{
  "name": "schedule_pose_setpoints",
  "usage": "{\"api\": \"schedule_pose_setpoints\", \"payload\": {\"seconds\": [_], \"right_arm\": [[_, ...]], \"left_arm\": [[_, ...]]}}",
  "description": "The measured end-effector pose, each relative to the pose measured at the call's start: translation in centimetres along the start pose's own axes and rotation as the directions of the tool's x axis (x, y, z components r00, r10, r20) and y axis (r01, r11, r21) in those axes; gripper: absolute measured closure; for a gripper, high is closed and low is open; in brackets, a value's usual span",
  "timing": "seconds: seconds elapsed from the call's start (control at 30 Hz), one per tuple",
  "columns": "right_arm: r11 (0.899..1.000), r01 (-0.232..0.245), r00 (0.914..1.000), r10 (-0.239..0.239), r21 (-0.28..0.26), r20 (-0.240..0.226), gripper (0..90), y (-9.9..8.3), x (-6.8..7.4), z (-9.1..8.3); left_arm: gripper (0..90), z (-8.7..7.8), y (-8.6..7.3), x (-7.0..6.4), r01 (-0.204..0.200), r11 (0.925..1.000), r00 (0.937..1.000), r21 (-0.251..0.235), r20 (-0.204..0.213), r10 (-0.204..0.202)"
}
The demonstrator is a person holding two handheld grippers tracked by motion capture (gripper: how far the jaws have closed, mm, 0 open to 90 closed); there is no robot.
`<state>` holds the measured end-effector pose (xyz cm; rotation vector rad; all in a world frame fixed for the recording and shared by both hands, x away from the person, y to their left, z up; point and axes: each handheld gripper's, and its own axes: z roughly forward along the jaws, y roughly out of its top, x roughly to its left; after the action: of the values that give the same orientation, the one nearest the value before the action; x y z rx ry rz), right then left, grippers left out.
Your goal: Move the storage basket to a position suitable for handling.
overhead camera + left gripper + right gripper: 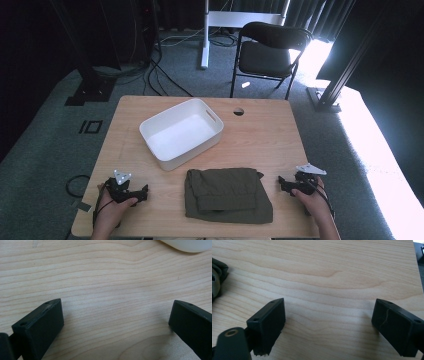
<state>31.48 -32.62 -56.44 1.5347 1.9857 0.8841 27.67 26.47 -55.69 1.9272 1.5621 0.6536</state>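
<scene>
Between the grippers lies an olive-green folded garment [228, 194], creased; left gripper [117, 322] and right gripper [329, 322] jaws gape empty.

Wooden table [270, 135] bears white bin [181, 132], folded garment [227, 194]

High view overhead facing forward-down, both gripper views close above shared wooden table [280, 130]

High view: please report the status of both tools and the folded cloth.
Left tool open, right tool open, both on the table. Folded green cloth lies between them, untouched. White bin behind it, nothing in the way.
</scene>
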Motion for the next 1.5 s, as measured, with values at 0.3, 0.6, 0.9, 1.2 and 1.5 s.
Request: {"api": "schedule_pose_setpoints", "payload": {"seconds": [0.3, 0.6, 0.9, 1.2, 1.5], "right_arm": [[1.0, 0.024, 0.9995, -0.024, 0.002, -0.023, 11.5, 0.3, -0.1, 0.3], [0.999, 0.036, 0.9991, -0.036, -0.009, -0.024, 11.6, 1.5, 0.5, 1.3], [0.999, 0.019, 0.9984, -0.022, -0.051, -0.052, 11.6, 3.7, 0.7, 2.2], [0.997, 0.04, 0.9959, -0.044, -0.063, -0.079, 11.7, 6.0, 1.5, 3.2], [0.993, 0.061, 0.9903, -0.073, -0.104, -0.118, 13.3, 8.8, 2.8, 3.8]], "left_arm": [[1.0, -0.3, -0.3, 0.1, -0.066, 0.9978, 0.9961, -0.003, 0.058, 0.067], [1.1, -0.1, 0.1, -0.1, -0.09, 0.996, 0.994, 0.0, 0.063, 0.089], [1.2, -0.2, 1.1, -0.7, -0.104, 0.9944, 0.9916, -0.02, 0.075, 0.105], [1.2, -0.1, 2.0, -0.9, -0.106, 0.9939, 0.9895, -0.03, 0.096, 0.108], [1.3, -0.2, 3.6, -1.0, -0.09, 0.9943, 0.9904, -0.057, 0.1, 0.095]]}}
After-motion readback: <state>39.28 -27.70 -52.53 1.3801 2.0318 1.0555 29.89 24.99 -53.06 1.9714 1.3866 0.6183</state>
